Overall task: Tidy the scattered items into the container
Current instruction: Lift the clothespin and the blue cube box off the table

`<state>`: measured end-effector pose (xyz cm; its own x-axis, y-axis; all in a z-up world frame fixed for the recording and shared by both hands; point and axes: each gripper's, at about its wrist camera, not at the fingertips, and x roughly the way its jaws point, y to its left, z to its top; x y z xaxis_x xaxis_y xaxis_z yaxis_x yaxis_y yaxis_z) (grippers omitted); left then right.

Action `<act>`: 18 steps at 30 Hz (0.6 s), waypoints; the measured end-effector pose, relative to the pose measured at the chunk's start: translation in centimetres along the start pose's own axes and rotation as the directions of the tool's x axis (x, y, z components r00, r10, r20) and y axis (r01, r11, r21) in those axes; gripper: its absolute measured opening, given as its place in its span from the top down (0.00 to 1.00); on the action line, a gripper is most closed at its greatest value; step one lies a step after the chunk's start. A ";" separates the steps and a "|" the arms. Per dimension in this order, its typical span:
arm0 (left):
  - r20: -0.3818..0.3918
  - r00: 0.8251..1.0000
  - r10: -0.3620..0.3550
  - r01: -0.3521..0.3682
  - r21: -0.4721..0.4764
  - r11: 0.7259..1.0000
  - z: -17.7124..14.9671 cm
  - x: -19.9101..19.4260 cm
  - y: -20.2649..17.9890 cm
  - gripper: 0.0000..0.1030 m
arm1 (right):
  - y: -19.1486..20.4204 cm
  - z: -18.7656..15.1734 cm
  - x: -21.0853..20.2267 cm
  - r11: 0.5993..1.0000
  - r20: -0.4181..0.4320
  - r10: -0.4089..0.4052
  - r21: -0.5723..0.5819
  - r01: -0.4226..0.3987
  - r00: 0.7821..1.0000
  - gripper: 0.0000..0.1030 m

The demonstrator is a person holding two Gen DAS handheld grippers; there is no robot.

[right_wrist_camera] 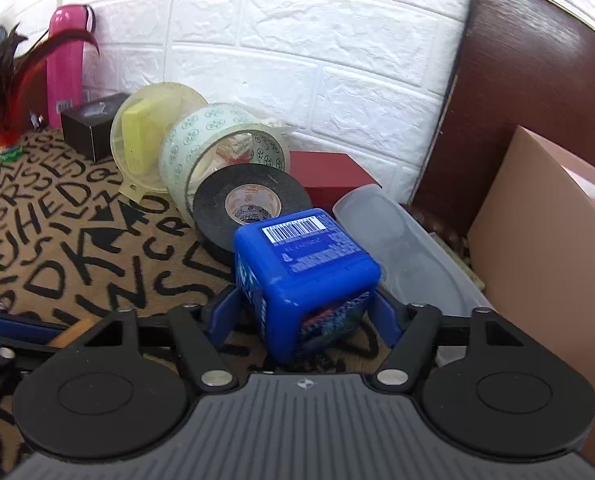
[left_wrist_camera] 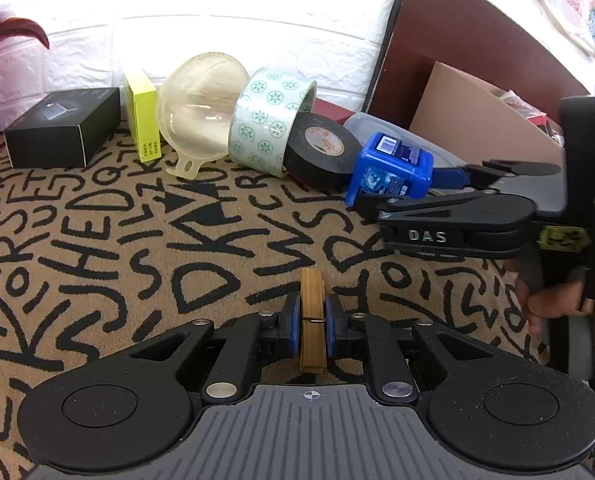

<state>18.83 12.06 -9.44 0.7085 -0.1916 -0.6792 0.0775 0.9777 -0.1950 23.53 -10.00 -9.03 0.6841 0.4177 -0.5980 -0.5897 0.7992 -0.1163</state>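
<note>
A wooden clothespin (left_wrist_camera: 312, 312) is clamped between the blue pads of my left gripper (left_wrist_camera: 312, 322), which is shut on it low over the lettered cloth (left_wrist_camera: 97, 240). A blue plastic cube (right_wrist_camera: 305, 272) with a barcode label sits tilted between the fingers of my right gripper (right_wrist_camera: 305, 314); both pads lie against its sides. In the left wrist view the same blue cube (left_wrist_camera: 389, 172) shows at the right gripper (left_wrist_camera: 397, 190), just in front of a clear plastic container (right_wrist_camera: 401, 240).
Along the white brick wall stand a black tape roll (right_wrist_camera: 253, 200), a patterned tape roll (right_wrist_camera: 201, 148), a clear bowl (left_wrist_camera: 201, 108), a yellow box (left_wrist_camera: 143, 120) and a black box (left_wrist_camera: 61, 128). A cardboard box (right_wrist_camera: 537, 264) and a dark wooden board (right_wrist_camera: 517, 100) close off the right.
</note>
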 end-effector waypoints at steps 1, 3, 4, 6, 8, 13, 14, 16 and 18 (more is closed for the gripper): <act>-0.001 1.000 0.003 -0.003 -0.001 1.000 0.0 -0.1 -0.1 0.91 | 0.0 0.0 -0.4 1.000 -0.006 0.010 0.010 -0.010 1.000 0.34; -0.005 1.000 0.010 -0.010 -0.006 1.000 -0.2 -0.3 -0.2 0.91 | 0.1 -0.3 -1.6 0.999 -0.026 0.022 0.024 -0.022 0.999 0.35; -0.009 1.000 0.015 -0.015 -0.007 1.000 -0.4 -0.5 -0.4 0.91 | 0.2 -0.6 -2.2 0.999 -0.036 0.025 0.030 -0.024 0.999 0.36; -0.015 1.000 0.018 -0.018 -0.005 1.000 -0.8 -1.0 -0.6 0.91 | 0.5 -1.5 -3.9 0.998 -0.062 0.031 0.051 -0.028 0.998 0.36; -0.024 1.000 0.015 -0.015 -0.004 1.000 -1.4 -1.7 -0.9 0.91 | 0.8 -2.7 -5.7 0.995 -0.092 0.050 0.092 -0.042 0.995 0.36; -0.046 0.999 0.003 -0.003 0.003 1.000 -3.7 -3.8 -2.1 0.91 | 1.9 -6.8 -11.1 0.977 -0.117 0.090 0.201 -0.065 0.989 0.37; -0.050 0.999 -0.006 0.006 0.001 1.000 -4.2 -4.3 -2.4 0.91 | 2.3 -7.7 -12.1 0.973 -0.124 0.098 0.219 -0.069 0.987 0.41; -0.057 0.998 -0.019 0.019 -0.004 1.000 -5.2 -5.3 -2.8 0.91 | 2.9 -9.1 -13.7 0.962 -0.139 0.135 0.255 -0.096 0.981 0.44; -0.063 0.997 -0.036 0.035 -0.015 0.999 -6.3 -6.2 -3.1 0.85 | 3.6 -10.1 -15.3 0.957 -0.127 0.146 0.269 -0.108 0.981 0.44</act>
<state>9.79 9.68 -9.05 0.6598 -0.2316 -0.7149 0.0918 0.9690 -0.2292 6.58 -17.95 -8.31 0.5303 0.4719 -0.7044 -0.5229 0.8360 0.1663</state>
